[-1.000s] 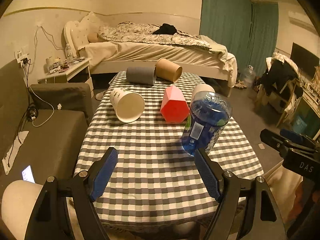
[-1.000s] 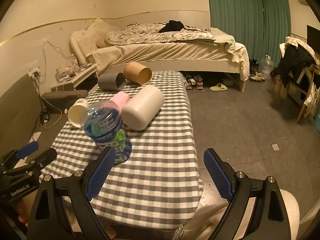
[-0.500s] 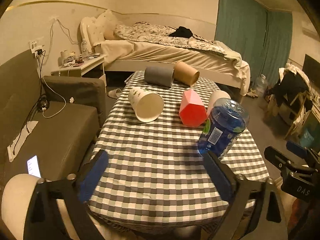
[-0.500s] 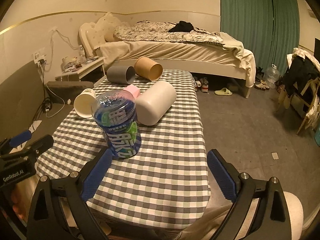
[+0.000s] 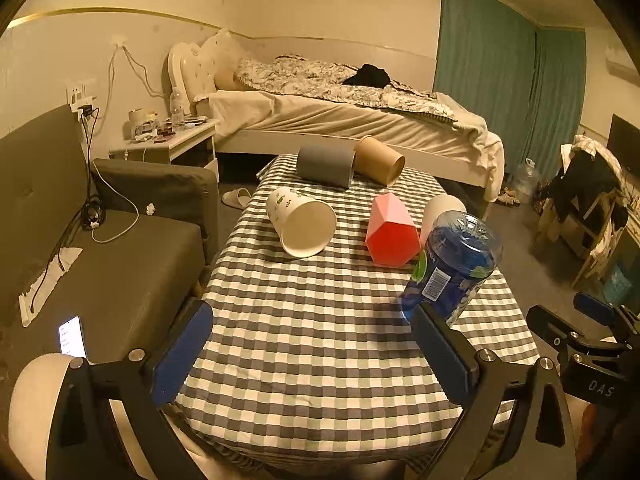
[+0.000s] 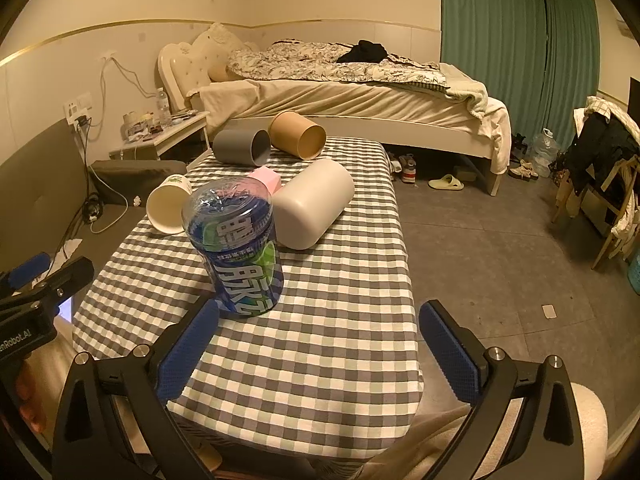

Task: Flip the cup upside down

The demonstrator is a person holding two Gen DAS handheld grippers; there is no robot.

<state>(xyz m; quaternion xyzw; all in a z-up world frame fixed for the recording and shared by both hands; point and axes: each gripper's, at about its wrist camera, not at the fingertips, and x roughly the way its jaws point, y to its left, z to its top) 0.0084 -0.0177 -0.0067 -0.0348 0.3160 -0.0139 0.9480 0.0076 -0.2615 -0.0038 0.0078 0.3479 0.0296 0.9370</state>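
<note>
1. Our left gripper (image 5: 312, 354) hangs over the near edge of the checked tablecloth (image 5: 320, 320), its blue pads (image 5: 184, 354) spread wide and gripping nothing.
2. Our right gripper (image 6: 320, 354) sits likewise, its fingers parted and empty, the blue plastic cup (image 6: 236, 252) standing just ahead of its left pad (image 6: 188, 350).
3. That cup, the one that is the subject of the task, stands on the cloth with its closed end up. It wears a blue-and-green label with large white Chinese characters that we cannot make out, and a barcode shows on its side in the left view (image 5: 452, 264).
4. Lettering on the rigs reads "DAS" (image 5: 600, 388) on the right tool's body and "enRobot.AI" (image 6: 14, 346) on the left's, the first letters cut off by the frame.
5. Five more cups lie tipped over beyond it: a white paper cup (image 5: 302, 222) with green leaf prints, a pink faceted cup (image 5: 390, 230), a cream cup (image 6: 312, 210), a grey cup (image 6: 240, 147) and a brown paper cup (image 6: 298, 135), the last two touching at the far end.
6. A lit phone (image 5: 72, 336) rests on the grey sofa (image 5: 100, 272) to the left; a bed (image 6: 352, 92) and green curtains (image 6: 516, 44) fill the background.
</note>
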